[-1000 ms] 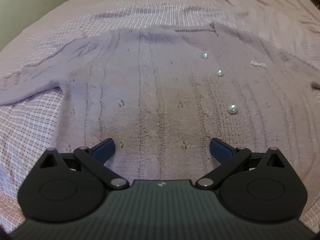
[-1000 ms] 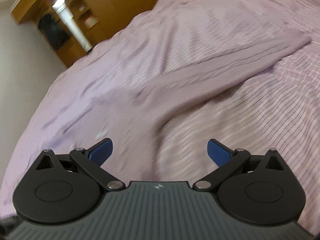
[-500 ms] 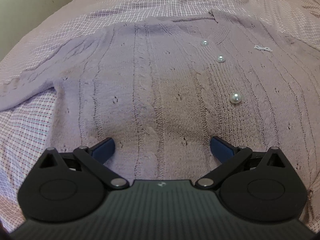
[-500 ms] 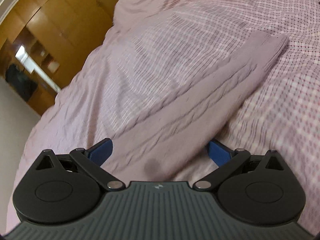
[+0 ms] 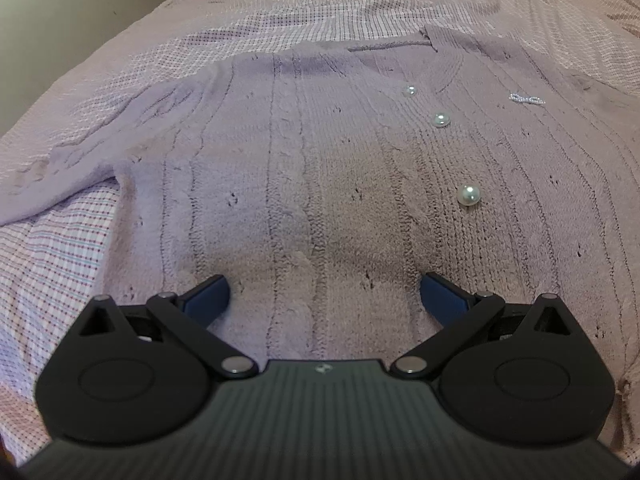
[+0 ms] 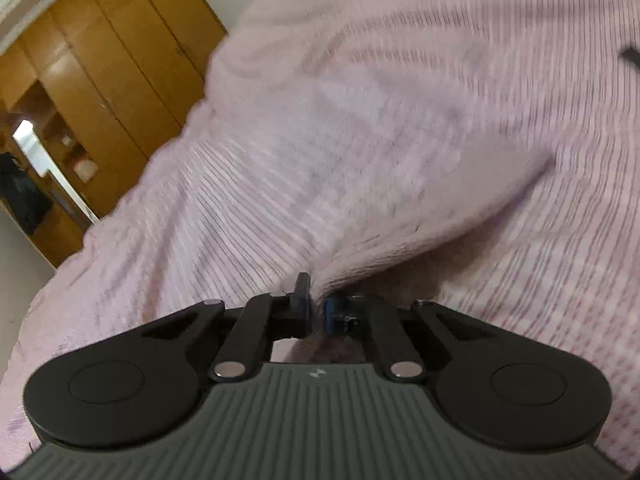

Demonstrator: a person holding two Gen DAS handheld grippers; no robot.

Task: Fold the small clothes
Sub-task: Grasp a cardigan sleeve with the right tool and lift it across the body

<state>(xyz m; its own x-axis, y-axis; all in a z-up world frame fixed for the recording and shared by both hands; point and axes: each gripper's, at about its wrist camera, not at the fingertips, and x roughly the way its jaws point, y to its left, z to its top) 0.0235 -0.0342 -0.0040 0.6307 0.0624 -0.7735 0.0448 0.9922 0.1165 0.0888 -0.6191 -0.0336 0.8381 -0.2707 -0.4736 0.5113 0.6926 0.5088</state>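
A lilac knitted cardigan (image 5: 320,168) lies spread flat on the bed, with pearl buttons (image 5: 468,195) down its front and a small sparkly bow (image 5: 526,99) on the chest. My left gripper (image 5: 323,296) hovers open over its lower body, nothing between the blue pads (image 5: 208,294). One sleeve runs off to the left. In the right wrist view the other sleeve (image 6: 420,208) rises in a blurred fold from my right gripper (image 6: 316,308), which is shut on its edge.
A pink checked bedspread (image 5: 56,264) covers the whole bed under the cardigan. A wooden wardrobe (image 6: 112,80) stands beyond the bed's far edge in the right wrist view, with a pale wall (image 5: 60,32) at the left of the left wrist view.
My right gripper swept along the sleeve and closed on it; the sleeve now bunches up at the pads. The left gripper stayed open over the cardigan, its view barely shifting.
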